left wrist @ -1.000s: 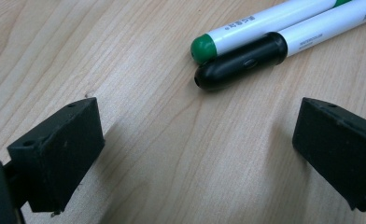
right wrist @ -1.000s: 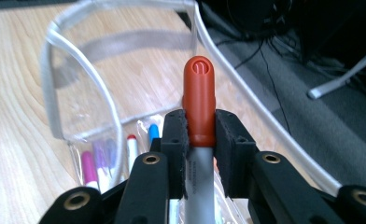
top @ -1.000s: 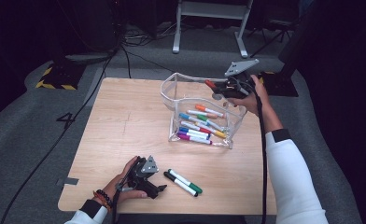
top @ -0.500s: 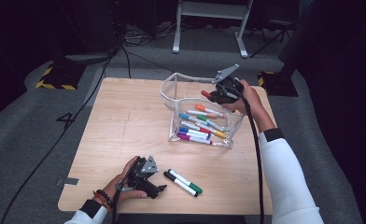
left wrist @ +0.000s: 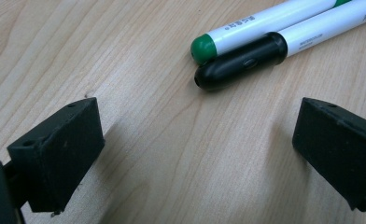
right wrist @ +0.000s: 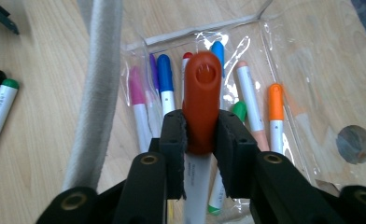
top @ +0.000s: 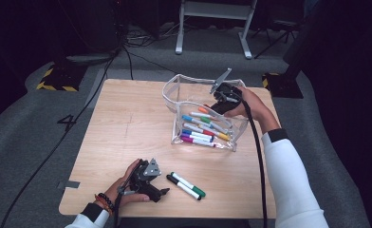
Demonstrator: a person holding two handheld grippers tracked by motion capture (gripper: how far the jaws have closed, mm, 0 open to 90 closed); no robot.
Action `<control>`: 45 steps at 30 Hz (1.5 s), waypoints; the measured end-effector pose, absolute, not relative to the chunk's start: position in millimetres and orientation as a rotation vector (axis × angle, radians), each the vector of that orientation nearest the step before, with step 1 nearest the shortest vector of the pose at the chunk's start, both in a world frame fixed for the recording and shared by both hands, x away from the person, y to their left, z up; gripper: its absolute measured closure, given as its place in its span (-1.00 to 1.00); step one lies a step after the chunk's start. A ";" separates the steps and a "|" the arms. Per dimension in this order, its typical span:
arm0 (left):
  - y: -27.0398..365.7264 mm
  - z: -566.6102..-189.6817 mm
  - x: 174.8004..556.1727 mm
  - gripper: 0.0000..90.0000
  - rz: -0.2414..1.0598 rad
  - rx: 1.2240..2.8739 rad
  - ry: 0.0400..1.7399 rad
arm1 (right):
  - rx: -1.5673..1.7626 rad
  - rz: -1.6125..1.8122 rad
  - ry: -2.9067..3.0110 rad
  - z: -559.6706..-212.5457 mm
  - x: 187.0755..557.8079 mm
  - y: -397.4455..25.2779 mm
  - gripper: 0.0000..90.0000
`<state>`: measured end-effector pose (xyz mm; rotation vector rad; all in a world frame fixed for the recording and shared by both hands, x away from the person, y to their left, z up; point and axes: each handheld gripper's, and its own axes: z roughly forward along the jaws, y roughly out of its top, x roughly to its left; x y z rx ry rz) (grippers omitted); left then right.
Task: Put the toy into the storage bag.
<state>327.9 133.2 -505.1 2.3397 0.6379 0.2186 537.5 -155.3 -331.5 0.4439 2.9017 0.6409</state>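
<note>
The wooden surface (top: 127, 123) carries a clear pouch (top: 177, 92), standing open, and every place below is told from that pouch. Inside it, on its bottom, lie many markers (top: 200, 130) with caps of blue, pink, purple, orange and green. Over its far right edge, the right hand-held gripper (top: 220, 105) reaches into the opening; in the right gripper view (right wrist: 200, 140) its jaws are pinched on an orange marker (right wrist: 200, 107), held by the cap, just above the ones in the pouch. Whether it touches them is hard to tell. Well apart from the pouch, at the near left, the left hand-held gripper (top: 161, 192) rests on the surface with its jaws spread wide and nothing between them. Just beyond its jaws, near-side of the pouch, a black marker (left wrist: 246, 58) and a green marker (left wrist: 228, 39) lie side by side, touching.
</note>
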 end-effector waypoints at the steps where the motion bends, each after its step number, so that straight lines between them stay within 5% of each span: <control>1: 133.2 -505.2 327.9 -0.95 0.219 2.339 0.637 | 0.454 0.637 2.887 -331.2 537.2 -155.2 0.53; 22: 132.7 -505.3 328.6 -0.95 0.219 2.339 0.629 | 0.628 1.133 2.482 -290.5 501.3 -202.1 -0.15; 33: 132.6 -505.4 328.5 -0.95 0.219 2.338 0.630 | 0.539 1.270 2.397 -288.8 438.8 -225.6 -0.26; 45: 132.4 -505.2 328.4 -0.95 0.221 2.340 0.634 | 0.488 1.294 2.440 -334.6 384.7 -236.1 -0.30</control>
